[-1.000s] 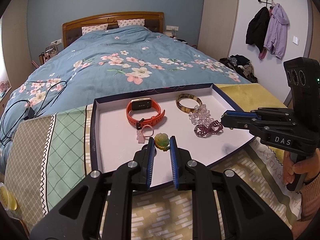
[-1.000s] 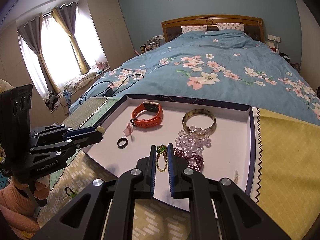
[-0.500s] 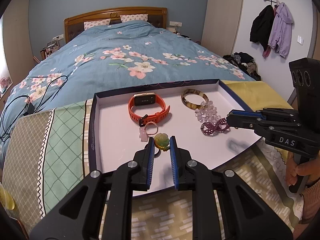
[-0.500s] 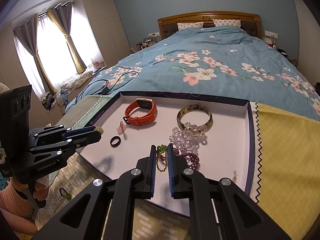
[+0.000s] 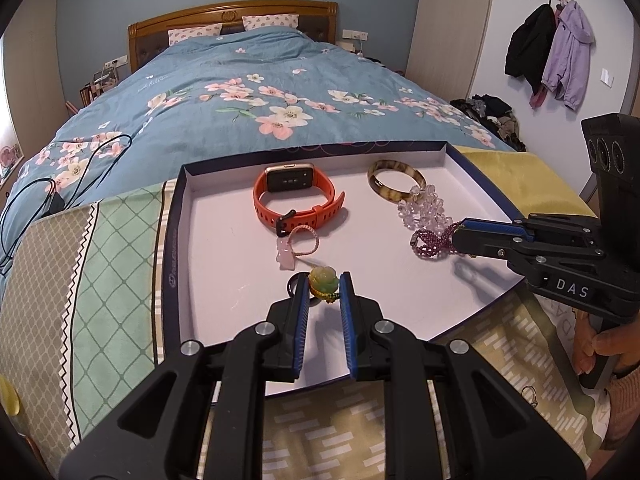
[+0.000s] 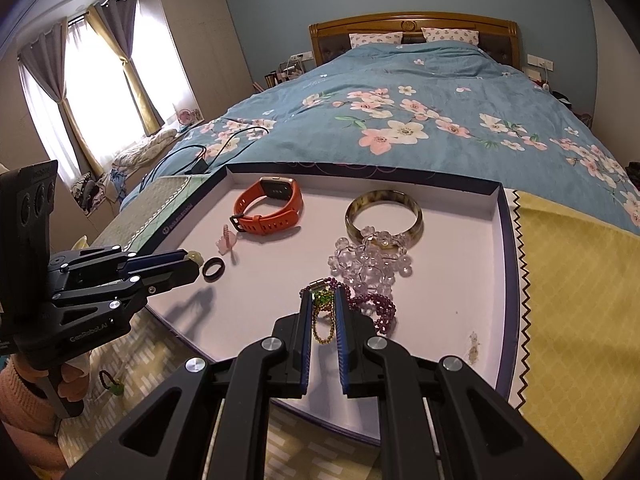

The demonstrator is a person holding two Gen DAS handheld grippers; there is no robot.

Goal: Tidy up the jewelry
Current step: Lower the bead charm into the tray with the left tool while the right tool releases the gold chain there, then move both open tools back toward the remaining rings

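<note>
Jewelry lies in a white tray (image 5: pixel 180 248) near the bed's foot: stiff watch (image 5: pixel 296 196) and bangle (image 5: pixel 396 180) far, limp bead strands (image 6: pixel 372 264) right. Light, slippery pieces; grip the cords. Left gripper (image 5: pixel 325 285) hovers low, pinching a green pendant (image 5: pixel 323 278). Right gripper (image 6: pixel 323 300) pinches a green-gold chain (image 6: pixel 323 312).

Left wrist view: close, low over shallow white cardboard tray (image 5: pixel 224 240), facing blue floral bed (image 5: pixel 256 92). Right wrist view: same tray (image 6: pixel 460 280), same bed (image 6: pixel 440 92), angled from right.
</note>
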